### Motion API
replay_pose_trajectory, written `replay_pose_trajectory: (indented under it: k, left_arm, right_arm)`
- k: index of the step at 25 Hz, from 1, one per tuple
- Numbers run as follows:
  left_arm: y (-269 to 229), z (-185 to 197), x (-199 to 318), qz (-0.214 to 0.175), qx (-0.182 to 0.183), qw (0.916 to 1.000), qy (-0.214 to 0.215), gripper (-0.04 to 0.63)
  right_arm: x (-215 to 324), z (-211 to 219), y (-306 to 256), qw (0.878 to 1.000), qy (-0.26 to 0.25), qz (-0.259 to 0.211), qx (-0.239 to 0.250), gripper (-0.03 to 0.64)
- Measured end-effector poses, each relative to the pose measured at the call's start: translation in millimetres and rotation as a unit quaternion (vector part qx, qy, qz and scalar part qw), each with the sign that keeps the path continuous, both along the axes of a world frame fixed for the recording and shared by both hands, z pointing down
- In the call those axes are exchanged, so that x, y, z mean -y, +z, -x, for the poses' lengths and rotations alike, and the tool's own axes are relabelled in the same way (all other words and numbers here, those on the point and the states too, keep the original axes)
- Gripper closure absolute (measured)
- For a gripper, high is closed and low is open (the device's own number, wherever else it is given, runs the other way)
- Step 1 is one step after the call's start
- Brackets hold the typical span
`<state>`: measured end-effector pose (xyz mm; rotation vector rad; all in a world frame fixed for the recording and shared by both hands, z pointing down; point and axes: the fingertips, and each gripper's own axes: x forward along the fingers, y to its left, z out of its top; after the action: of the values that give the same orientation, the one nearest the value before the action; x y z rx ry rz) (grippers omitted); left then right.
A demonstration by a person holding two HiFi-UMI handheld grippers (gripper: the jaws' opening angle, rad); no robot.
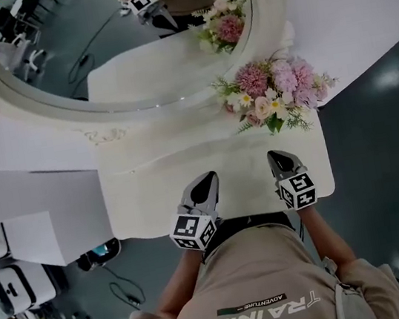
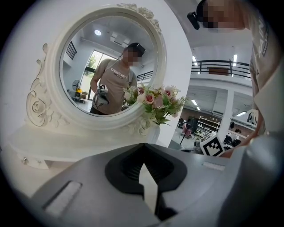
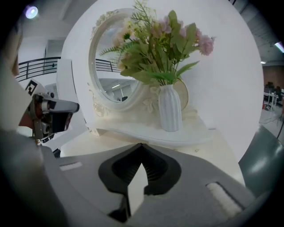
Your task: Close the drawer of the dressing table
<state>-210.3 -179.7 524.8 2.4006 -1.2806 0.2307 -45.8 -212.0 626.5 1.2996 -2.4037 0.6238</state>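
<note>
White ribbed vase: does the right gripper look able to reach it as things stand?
Probably yes. The right gripper, jaws shut, points toward the white ribbed vase, with only bare tabletop between; grasping would need the jaws opened.

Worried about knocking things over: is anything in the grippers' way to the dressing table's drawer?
Nothing visible. The left gripper and right gripper hang shut over the front of the tabletop; the flower vase stands back by the mirror. The drawer itself does not show clearly.

Dressing table [image 1: 152, 192] w/ mirror [image 1: 91, 44], vase [image 3: 170, 108] (ceramic?)
</note>
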Motion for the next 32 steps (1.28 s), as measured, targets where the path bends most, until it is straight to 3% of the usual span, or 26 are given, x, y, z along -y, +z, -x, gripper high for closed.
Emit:
replay_pose_trajectory:
  k: [8, 17, 25, 32]
  left_arm:
    - [-2, -4, 4, -0.007, -0.025, 0.9996, 0.01, 0.58]
    - [-60, 5, 11, -0.08, -0.024, 0.9964, 0.006, 0.58]
    - [-99, 12, 18, -0.122, -0.027, 0.9921, -0.004, 0.58]
    - [-131, 23, 19, -0.156, 0.007, 0.9877, -0.01, 0.58]
  right_arm:
    - [-10, 23, -55, 0.998, -0.037, -0.052, 0.002, 0.615]
    - [-12, 30, -147, 0.99, -0.041, -0.131, 0.03, 0.615]
    - [-8, 34, -189, 0.981, -0.07, -0.183, 0.016, 0.615]
    - [-8, 44, -232, 0.972, -0.085, -0.213, 0.051, 0.615]
